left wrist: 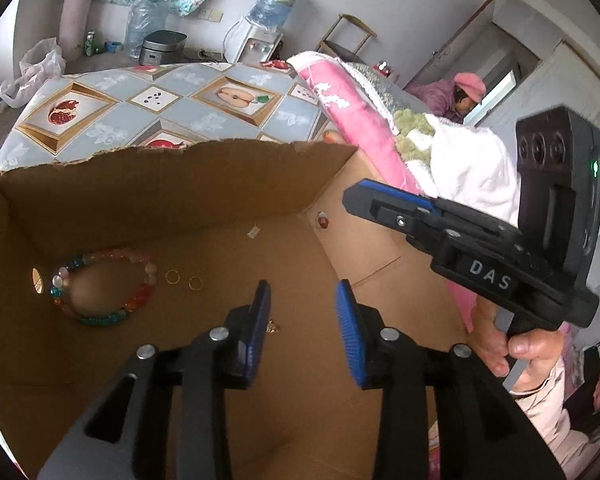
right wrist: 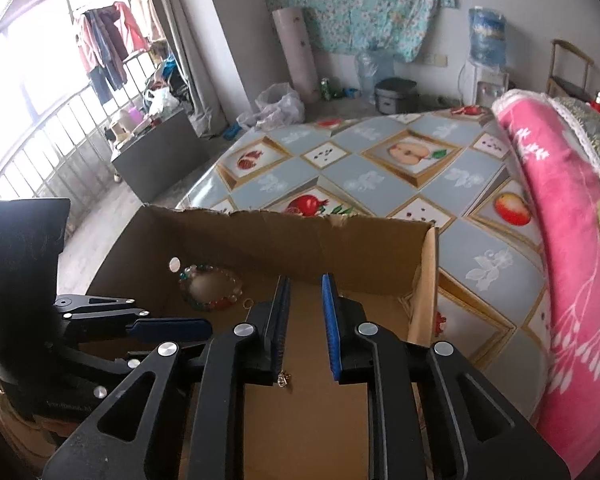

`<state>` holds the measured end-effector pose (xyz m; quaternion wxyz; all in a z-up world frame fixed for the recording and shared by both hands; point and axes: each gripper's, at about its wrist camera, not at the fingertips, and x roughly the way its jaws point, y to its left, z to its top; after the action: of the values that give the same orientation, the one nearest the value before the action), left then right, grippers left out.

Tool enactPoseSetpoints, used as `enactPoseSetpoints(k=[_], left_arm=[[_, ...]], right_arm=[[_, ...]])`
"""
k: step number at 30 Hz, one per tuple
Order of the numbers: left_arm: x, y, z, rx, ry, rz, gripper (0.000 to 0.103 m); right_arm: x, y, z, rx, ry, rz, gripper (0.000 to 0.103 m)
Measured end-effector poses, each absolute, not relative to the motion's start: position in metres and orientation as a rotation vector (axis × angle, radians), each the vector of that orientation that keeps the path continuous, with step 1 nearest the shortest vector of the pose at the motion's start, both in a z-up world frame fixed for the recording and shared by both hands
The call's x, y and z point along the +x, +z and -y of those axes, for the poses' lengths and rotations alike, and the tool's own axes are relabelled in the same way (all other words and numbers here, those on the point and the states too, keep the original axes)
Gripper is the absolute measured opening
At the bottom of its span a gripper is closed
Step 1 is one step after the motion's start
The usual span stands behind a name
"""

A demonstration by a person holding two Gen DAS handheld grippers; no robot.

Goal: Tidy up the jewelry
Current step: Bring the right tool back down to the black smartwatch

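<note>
Cardboard box on a fruit-patterned surface. Jewelry lies loose on the box floor: a beaded bracelet near the far-left corner, two small gold rings just beside it, and a small gold charm apart from them, nearer the cameras.

Left claw: jaws parted, nothing between the pads; the charm sits just beside its left finger. Right claw: jaws parted a little, empty; in its own view the charm lies by the base of its left finger.

Handling, judged:
- Bracelet: light, limp, beads hard and slick. Pinch across one strand of beads, not the whole loop.
- Rings: tiny, rigid, lying flat; likely to skid. Pin one against the cardboard before closing.
- Charm: very light and delicate; needs a fingertip pinch.
</note>
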<state>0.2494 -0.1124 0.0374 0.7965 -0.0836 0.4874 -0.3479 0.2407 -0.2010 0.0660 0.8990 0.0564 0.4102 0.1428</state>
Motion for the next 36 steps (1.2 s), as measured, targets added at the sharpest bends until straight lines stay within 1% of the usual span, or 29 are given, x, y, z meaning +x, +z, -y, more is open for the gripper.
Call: enactPoseSetpoints(k=[3,5,7,10,16,17,20,23,27,32,35,36], left_arm=[[0.246,0.046,0.108,-0.187,-0.74,-1.002,0.033],[0.239,0.056,0.103,-0.185,-0.737,-0.959,0.033],[0.224,0.072,0.094,-0.165,-0.735,-0.885,0.033],[0.188,0.095,0.073,-0.147,-0.758,-0.771,0.033],[0.104,0.107,0.031,-0.072,-0.782,-0.643,0.043],[0.09,0.104,0.025,-0.062,-0.779,-0.638,0.045],[0.063,0.087,0.013,-0.077,-0.769,-0.675,0.047],[0.05,0.057,0.011,-0.087,-0.73,-0.74,0.047],[0.05,0.016,0.016,-0.037,-0.628,-0.829,0.047],[0.055,-0.025,0.036,0.179,-0.468,-0.886,0.047],[0.06,-0.04,0.036,0.167,-0.469,-0.925,0.047],[0.06,-0.042,0.036,0.164,-0.474,-0.926,0.047]], right_arm=[[0.234,0.073,0.204,0.126,0.292,-0.814,0.017],[0.222,0.082,0.205,0.125,0.288,-0.78,0.02],[0.203,0.095,0.207,0.128,0.303,-0.73,0.026],[0.161,0.113,0.209,0.136,0.327,-0.641,0.031],[0.089,0.119,0.212,0.173,0.367,-0.583,0.035],[0.08,0.117,0.211,0.178,0.367,-0.586,0.035],[0.055,0.102,0.209,0.199,0.348,-0.619,0.035],[0.043,0.073,0.209,0.283,0.34,-0.711,0.035],[0.042,0.037,0.204,0.332,0.3,-0.842,0.035],[0.041,0.001,0.195,0.355,0.258,-0.97,0.035],[0.042,-0.01,0.189,0.358,0.249,-1.009,0.035],[0.044,-0.012,0.187,0.361,0.252,-1.019,0.034]])
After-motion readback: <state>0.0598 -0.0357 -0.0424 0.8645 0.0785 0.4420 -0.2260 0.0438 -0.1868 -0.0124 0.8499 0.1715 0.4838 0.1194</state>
